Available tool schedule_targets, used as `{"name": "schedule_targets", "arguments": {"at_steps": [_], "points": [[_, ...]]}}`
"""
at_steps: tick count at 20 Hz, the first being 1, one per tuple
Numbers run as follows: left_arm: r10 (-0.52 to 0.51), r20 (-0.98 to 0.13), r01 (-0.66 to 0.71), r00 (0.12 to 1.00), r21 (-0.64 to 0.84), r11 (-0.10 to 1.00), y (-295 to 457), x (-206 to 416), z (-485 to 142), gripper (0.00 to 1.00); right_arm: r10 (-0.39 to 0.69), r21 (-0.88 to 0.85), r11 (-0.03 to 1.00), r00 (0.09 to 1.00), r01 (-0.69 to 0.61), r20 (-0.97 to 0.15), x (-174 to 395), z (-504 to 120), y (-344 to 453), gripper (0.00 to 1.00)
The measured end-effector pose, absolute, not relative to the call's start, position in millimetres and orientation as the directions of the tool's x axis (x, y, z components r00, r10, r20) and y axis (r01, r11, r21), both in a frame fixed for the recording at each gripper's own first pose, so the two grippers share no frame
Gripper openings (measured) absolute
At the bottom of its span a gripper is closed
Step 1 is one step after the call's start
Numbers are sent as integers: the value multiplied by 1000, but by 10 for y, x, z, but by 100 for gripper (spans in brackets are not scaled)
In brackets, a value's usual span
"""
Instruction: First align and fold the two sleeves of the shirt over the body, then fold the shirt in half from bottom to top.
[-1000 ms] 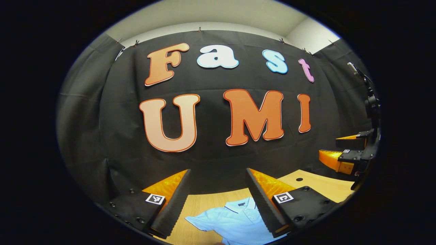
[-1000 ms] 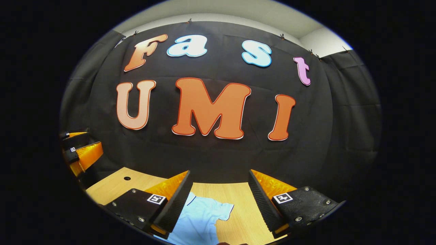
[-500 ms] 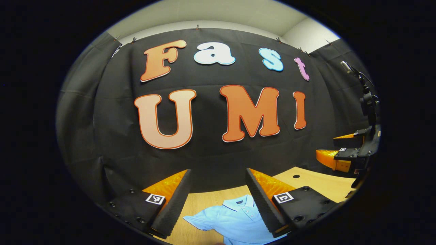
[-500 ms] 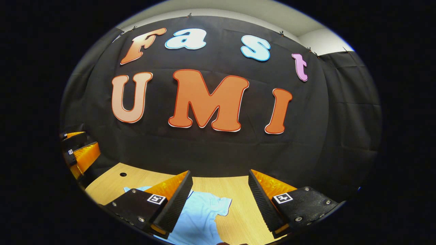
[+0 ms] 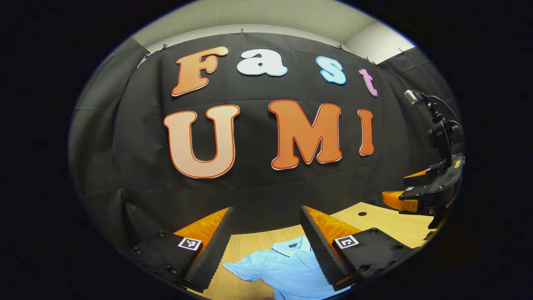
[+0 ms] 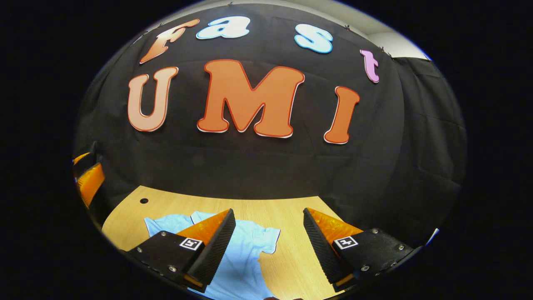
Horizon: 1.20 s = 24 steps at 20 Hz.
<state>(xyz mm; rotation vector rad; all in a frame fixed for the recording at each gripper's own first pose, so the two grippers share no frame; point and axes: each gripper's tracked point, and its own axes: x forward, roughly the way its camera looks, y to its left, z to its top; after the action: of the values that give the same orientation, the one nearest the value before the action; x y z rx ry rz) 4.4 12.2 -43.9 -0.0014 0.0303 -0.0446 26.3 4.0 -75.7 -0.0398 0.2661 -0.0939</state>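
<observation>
Two gaping, empty hand-held grippers, left (image 5: pixel 266 246) and right (image 6: pixel 268 246), above shirt (image 5: pixel 283 271) on table (image 6: pixel 287 212).

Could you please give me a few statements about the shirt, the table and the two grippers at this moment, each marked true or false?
1. The light blue shirt lies spread on the wooden table. True.
2. The left gripper is shut on a sleeve. False: its fingers stand apart above the table, with nothing between them.
3. The shirt's right-hand sleeve lies flat out to the side, not folded over the body. True.
4. The right gripper holds the shirt's collar. False: it is open, clear of the cloth.
5. The table has a small round hole near its far edge. True.
6. The shirt is already folded in half. False: it lies unfolded.
</observation>
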Motion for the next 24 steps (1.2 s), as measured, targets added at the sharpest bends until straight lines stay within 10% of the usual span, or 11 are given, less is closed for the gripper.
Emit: {"name": "schedule_targets", "arguments": {"at_steps": [24], "points": [[259, -211, -239, 943, 113, 964, 86, -314, -796, 100, 44, 33, 999, 556, -29, -830, 1400, -2995, -288, 97]]}}
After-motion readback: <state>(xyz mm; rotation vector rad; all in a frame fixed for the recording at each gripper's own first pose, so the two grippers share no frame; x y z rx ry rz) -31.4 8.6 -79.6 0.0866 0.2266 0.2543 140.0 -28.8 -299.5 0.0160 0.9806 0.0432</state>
